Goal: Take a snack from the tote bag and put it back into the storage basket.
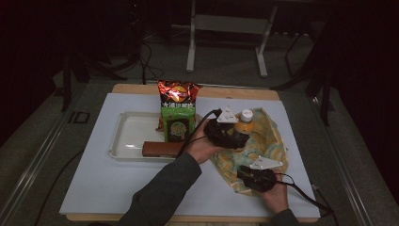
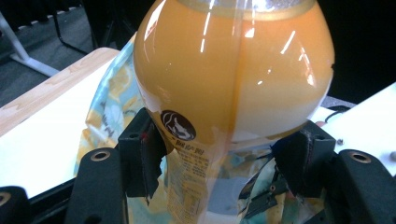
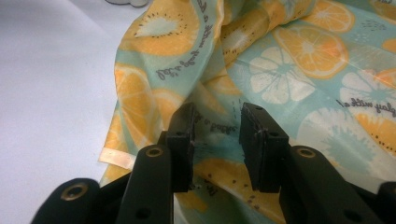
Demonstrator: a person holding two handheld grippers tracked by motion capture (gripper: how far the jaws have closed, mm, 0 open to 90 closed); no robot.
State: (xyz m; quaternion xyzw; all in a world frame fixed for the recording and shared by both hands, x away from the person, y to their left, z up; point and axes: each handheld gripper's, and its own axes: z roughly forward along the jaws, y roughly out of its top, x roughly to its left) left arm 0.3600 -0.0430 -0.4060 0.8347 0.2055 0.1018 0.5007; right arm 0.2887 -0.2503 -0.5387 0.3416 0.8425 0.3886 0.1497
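Two grippers are working over the fruit-print cloth [image 1: 263, 141]. The left gripper [image 1: 234, 133] is clamping the orange drink bottle [image 2: 233, 70] between its pads, just above the cloth. The right gripper [image 3: 217, 135] is pinching a fold of cloth between half-parted jaws.

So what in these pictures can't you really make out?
- Bottle: in the left gripper view its cap is cut off by the top edge; its base is hidden behind the left tongs.
- Bottle label: small print blurred there.
- Right tongs: whether they pinch the fruit-print cloth is unclear.
- Brown bar on the tray: too dark in the high view to identify.
- Snack bag: text too small.
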